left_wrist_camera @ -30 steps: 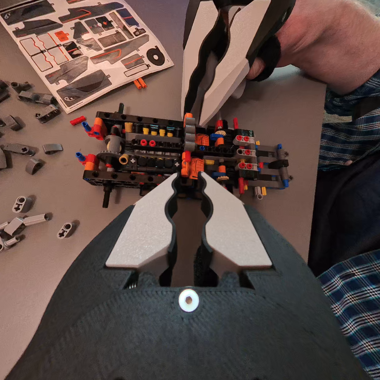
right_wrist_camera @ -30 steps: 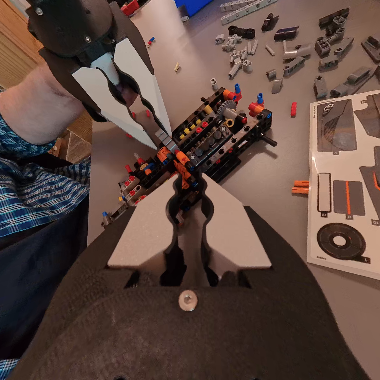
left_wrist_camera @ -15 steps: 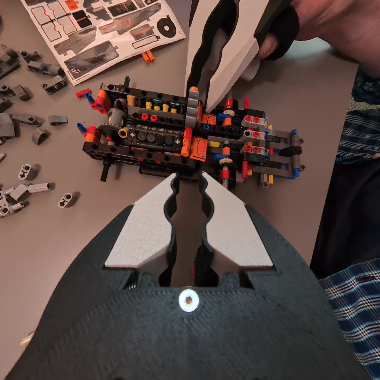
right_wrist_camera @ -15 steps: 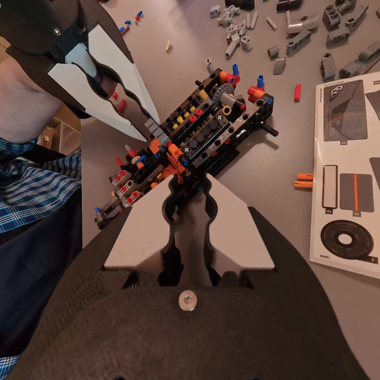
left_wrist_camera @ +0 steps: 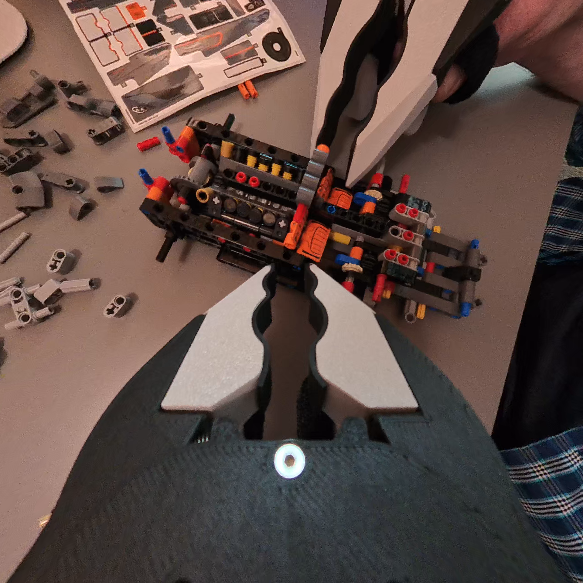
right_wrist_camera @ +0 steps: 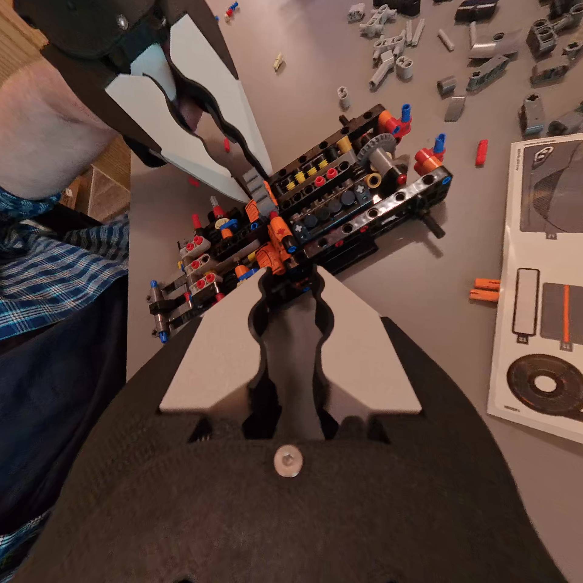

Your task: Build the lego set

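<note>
A partly built Lego chassis, black with orange, red, yellow and blue parts, lies on the grey table. A grey beam stands across its middle. My left gripper sits at the chassis's near edge, jaws a narrow gap apart with black frame between them. In the right wrist view it comes down around the grey beam. My right gripper is closed on the near edge of the chassis by the orange seats. In the left wrist view it reaches down beside the beam.
A sticker sheet lies beyond the chassis. Several loose grey parts are scattered on the table. Two orange pins and a red pin lie near the sheet. The person's plaid sleeve is past the table edge. The left gripper's tips are roughly 7 cm from the right gripper's. From either gripper's tips it is about 12 cm to the red pin. Seen from the right wrist view as well.
In the left wrist view my fingertips went from over the chassis's middle to its near edge. The chassis has turned slightly clockwise there. Both jaw gaps look unchanged.
</note>
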`<move>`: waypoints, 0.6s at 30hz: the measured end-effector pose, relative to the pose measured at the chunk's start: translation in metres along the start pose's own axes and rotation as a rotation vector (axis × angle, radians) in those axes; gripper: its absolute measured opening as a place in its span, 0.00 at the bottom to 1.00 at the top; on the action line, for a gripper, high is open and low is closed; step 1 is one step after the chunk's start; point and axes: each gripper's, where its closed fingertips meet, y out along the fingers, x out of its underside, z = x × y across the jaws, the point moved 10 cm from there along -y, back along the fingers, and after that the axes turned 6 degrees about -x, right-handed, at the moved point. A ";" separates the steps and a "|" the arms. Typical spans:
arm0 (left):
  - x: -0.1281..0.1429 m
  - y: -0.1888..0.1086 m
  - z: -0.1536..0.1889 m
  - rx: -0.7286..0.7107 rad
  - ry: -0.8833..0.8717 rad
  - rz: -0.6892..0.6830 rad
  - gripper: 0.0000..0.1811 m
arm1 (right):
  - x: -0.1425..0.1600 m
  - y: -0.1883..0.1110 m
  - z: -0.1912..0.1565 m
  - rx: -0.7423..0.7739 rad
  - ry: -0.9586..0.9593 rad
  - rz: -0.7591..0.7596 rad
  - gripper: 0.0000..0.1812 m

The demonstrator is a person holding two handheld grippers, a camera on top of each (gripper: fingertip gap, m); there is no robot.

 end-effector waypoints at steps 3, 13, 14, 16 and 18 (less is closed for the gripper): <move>0.001 -0.005 -0.001 -0.006 -0.012 0.021 0.10 | -0.001 -0.008 0.004 -0.015 0.043 0.071 0.11; 0.012 -0.020 0.006 0.014 -0.049 0.037 0.13 | 0.001 -0.014 0.008 0.005 0.064 0.086 0.09; 0.012 -0.022 0.007 0.013 -0.049 0.036 0.14 | 0.001 -0.015 0.008 0.003 0.064 0.090 0.09; 0.014 -0.025 0.011 0.018 -0.049 0.041 0.16 | 0.001 -0.015 0.008 -0.001 0.065 0.096 0.09; 0.016 -0.028 0.015 0.018 -0.047 0.043 0.17 | 0.001 -0.015 0.008 -0.003 0.067 0.094 0.09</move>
